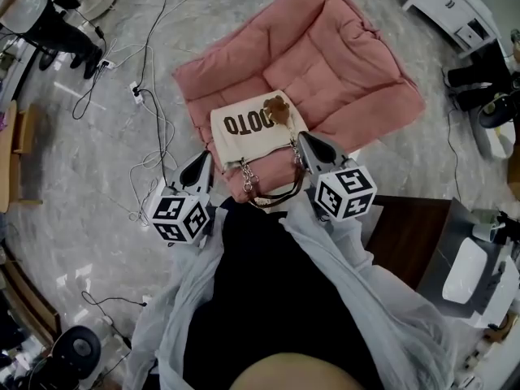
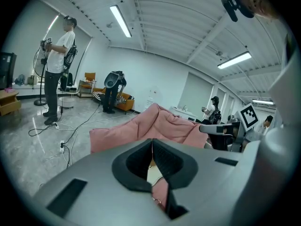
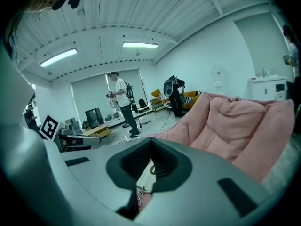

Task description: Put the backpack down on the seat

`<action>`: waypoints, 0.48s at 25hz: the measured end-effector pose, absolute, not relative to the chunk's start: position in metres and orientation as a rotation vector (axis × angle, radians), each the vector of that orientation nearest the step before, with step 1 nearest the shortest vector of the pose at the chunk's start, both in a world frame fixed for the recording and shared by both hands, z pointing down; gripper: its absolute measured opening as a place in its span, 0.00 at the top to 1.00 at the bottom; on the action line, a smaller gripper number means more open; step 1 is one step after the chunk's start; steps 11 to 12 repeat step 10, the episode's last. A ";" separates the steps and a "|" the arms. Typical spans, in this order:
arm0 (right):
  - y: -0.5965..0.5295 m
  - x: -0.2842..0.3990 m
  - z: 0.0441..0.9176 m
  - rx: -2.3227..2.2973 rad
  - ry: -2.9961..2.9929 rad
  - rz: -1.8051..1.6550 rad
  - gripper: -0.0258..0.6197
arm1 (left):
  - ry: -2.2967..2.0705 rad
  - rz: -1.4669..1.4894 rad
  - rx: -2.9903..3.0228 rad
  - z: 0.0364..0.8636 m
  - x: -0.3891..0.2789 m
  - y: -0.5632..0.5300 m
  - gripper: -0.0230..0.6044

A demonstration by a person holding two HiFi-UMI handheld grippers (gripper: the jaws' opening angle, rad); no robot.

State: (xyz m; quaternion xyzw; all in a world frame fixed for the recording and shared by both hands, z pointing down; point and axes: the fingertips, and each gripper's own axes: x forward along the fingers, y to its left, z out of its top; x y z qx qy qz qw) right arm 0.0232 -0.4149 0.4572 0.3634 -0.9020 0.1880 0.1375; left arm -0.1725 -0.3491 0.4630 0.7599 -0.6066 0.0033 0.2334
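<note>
A cream bag (image 1: 252,128) with black lettering, a brown charm and chain straps (image 1: 272,195) rests on the near edge of the pink cushion seat (image 1: 341,63). My left gripper (image 1: 207,159) is shut, its tip against the bag's left edge. Shut as well, my right gripper (image 1: 302,139) touches the bag's right edge. The left gripper view shows the left gripper's (image 2: 151,142) jaws meeting, with cream fabric (image 2: 154,174) below and the seat (image 2: 160,124) beyond. Under the right gripper (image 3: 151,142) lie cream fabric (image 3: 143,173) and chain (image 3: 139,192). I see nothing pinched between either pair of jaws.
Cables and a power strip (image 1: 136,94) trail over the grey floor left of the seat. A dark wooden table (image 1: 406,226) stands at my right, a white cabinet (image 1: 451,2) at the far right. A person (image 2: 59,55) stands at the left of the room.
</note>
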 end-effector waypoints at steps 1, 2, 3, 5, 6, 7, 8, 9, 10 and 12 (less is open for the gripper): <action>-0.416 0.024 0.459 1.054 -2.604 0.546 0.95 | -1.667 0.005 2.082 0.464 -0.173 -0.350 0.93; -0.417 0.024 0.460 1.057 -2.599 0.548 0.95 | -1.665 0.000 2.079 0.465 -0.173 -0.350 0.93; -0.417 0.025 0.461 1.059 -2.594 0.548 0.95 | -1.662 -0.005 2.077 0.466 -0.173 -0.351 0.93; -0.418 0.025 0.463 1.060 -2.586 0.546 0.95 | -1.656 -0.006 2.075 0.469 -0.171 -0.351 0.93; -0.418 0.025 0.464 1.060 -2.583 0.546 0.95 | -1.654 -0.004 2.072 0.471 -0.171 -0.351 0.93; -0.417 0.024 0.465 1.060 -2.580 0.547 0.95 | -1.654 -0.002 2.068 0.472 -0.172 -0.351 0.93; -0.417 0.024 0.465 1.060 -2.577 0.549 0.95 | -1.653 -0.001 2.065 0.473 -0.173 -0.351 0.93; -0.417 0.024 0.466 1.060 -2.574 0.550 0.95 | -1.652 -0.001 2.062 0.474 -0.174 -0.352 0.93; -0.417 0.023 0.467 1.061 -2.571 0.551 0.95 | -1.651 -0.002 2.060 0.474 -0.175 -0.352 0.93; -0.417 0.023 0.467 1.061 -2.571 0.551 0.95 | -1.651 -0.002 2.060 0.474 -0.175 -0.352 0.93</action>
